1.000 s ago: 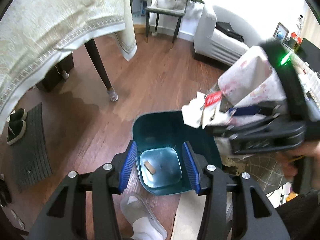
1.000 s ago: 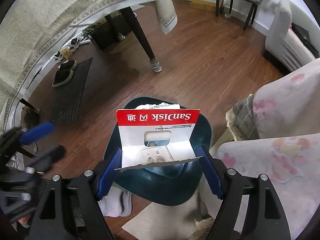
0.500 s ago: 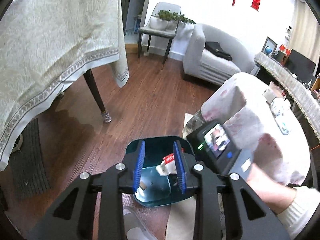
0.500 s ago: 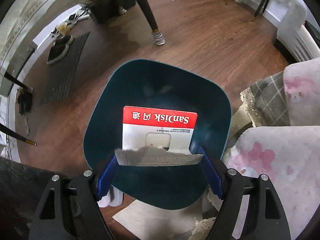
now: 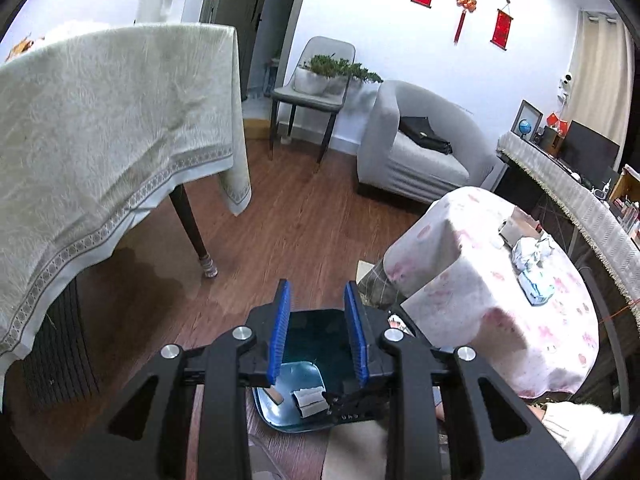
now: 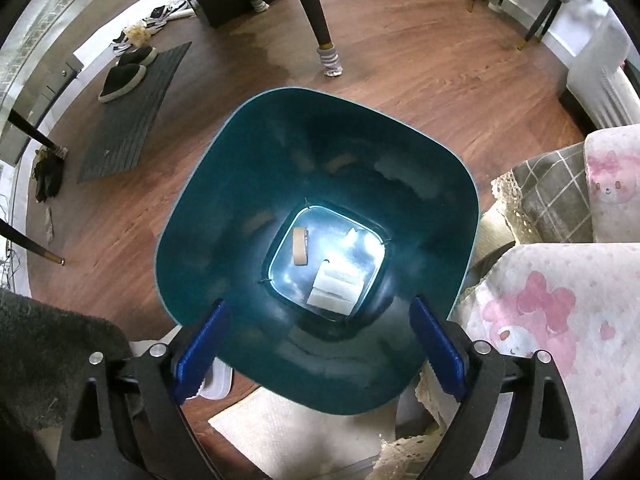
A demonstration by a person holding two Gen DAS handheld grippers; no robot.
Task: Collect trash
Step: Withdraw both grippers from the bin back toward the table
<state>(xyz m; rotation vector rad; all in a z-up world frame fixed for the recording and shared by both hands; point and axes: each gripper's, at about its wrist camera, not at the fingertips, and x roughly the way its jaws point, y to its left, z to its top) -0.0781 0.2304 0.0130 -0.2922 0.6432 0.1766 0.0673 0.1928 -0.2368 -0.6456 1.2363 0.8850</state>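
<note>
A dark teal trash bin (image 6: 224, 184) stands on the wood floor below my right gripper (image 6: 318, 340), which is open and empty above its near rim. At the bin's bottom lie the white card packaging (image 6: 334, 290) and a small tan piece (image 6: 300, 251). In the left wrist view the bin (image 5: 312, 340) shows between the fingers of my left gripper (image 5: 317, 328), which is open and empty above it; the packaging (image 5: 310, 400) and the tan piece (image 5: 275, 396) lie inside. Crumpled white trash (image 5: 532, 252) and a bluish wrapper (image 5: 536, 286) lie on the pink-patterned table (image 5: 460, 264).
A dining table with a cream cloth (image 5: 100, 128) stands left, its leg (image 5: 192, 228) near the bin. A grey armchair (image 5: 416, 148) and a chair with a plant (image 5: 320, 80) stand beyond. A mat with shoes (image 6: 132, 112) lies left of the bin.
My right gripper opened and the SanDisk packaging fell to the bin's bottom. My left gripper rose and tilted up, its fingers closer together.
</note>
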